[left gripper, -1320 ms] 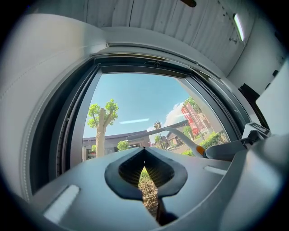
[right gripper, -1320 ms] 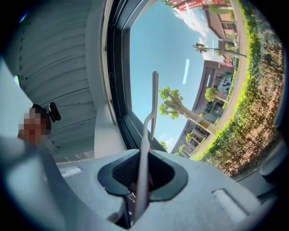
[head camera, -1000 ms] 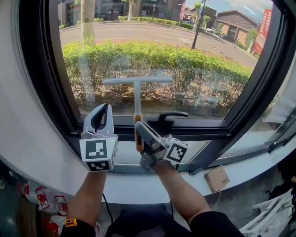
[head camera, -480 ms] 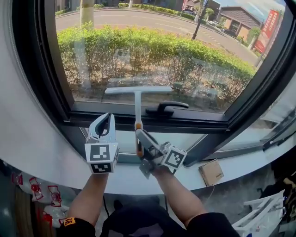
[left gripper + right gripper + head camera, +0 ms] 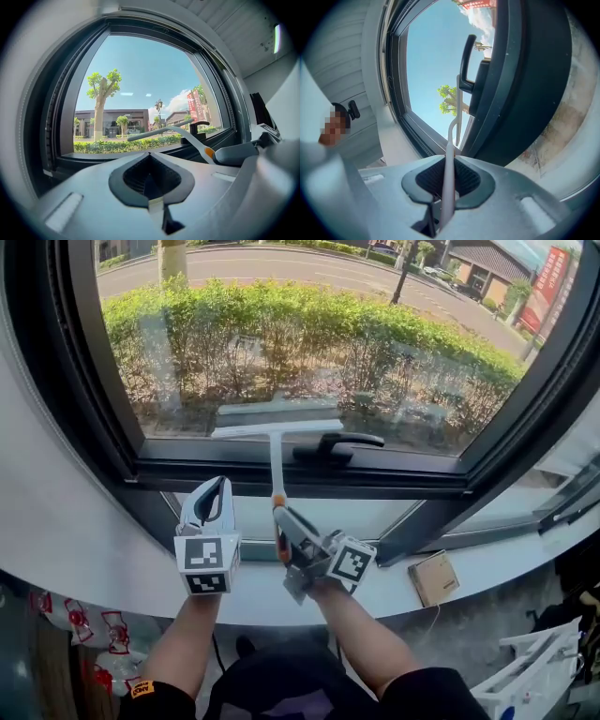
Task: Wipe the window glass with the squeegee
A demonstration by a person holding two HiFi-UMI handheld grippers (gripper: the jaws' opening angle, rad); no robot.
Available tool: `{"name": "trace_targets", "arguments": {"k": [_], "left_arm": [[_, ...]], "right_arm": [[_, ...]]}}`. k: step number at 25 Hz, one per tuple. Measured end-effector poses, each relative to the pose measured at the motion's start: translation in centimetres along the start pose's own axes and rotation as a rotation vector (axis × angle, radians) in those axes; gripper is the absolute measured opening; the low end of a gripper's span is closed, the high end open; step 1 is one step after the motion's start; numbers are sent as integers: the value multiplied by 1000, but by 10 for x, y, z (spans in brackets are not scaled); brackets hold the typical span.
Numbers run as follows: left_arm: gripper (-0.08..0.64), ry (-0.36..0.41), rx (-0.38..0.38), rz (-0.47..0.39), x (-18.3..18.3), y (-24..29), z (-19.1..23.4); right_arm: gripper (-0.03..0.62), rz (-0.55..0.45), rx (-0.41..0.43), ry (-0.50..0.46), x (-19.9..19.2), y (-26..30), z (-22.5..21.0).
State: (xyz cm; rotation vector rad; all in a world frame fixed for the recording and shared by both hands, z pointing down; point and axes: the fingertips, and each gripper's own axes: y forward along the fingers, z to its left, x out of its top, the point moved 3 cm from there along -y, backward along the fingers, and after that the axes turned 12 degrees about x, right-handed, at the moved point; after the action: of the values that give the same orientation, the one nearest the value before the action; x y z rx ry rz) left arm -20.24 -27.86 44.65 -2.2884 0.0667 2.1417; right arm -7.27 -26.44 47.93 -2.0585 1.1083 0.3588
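Observation:
The squeegee [image 5: 276, 430] has a white blade lying flat against the bottom of the window glass [image 5: 309, 343], just above the lower frame. Its thin handle with an orange band runs down into my right gripper [image 5: 282, 518], which is shut on it. In the right gripper view the handle [image 5: 446, 183] passes straight between the closed jaws, and the blade [image 5: 458, 112] stands against the pane. My left gripper [image 5: 214, 487] hangs just left of the handle, upright, shut and holding nothing. The left gripper view shows its closed jaws [image 5: 150, 161] and the squeegee [image 5: 161, 131] to the right.
A black window handle [image 5: 337, 444] sticks out of the dark lower frame right beside the blade. The white sill [image 5: 253, 596] runs below, with a small cardboard box [image 5: 436, 577] on it at the right. Bags with red print [image 5: 70, 634] lie at the lower left.
The squeegee blade has slid down the glass and now sits just above the lower frame. Both grippers have dropped with it; their grips are unchanged.

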Motion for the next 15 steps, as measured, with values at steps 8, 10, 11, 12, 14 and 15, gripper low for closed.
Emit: {"name": "trace_targets", "arguments": {"k": [8, 10, 11, 12, 14, 15], "left_arm": [[14, -30, -7, -25, 13, 5, -4], [14, -12, -9, -42, 18, 6, -6], [14, 4, -11, -56, 22, 7, -6], [14, 17, -14, -72, 28, 8, -8], [14, 28, -26, -116, 47, 9, -16], [14, 30, -32, -142, 60, 9, -21]], "right_arm": [[46, 39, -9, -67, 2, -1, 5], [46, 43, 12, -88, 6, -1, 14], [46, 40, 27, -99, 11, 0, 20], [46, 34, 44, -112, 18, 1, 26], [46, 17, 80, -142, 39, 5, 39], [46, 9, 101, -157, 52, 7, 46]]}}
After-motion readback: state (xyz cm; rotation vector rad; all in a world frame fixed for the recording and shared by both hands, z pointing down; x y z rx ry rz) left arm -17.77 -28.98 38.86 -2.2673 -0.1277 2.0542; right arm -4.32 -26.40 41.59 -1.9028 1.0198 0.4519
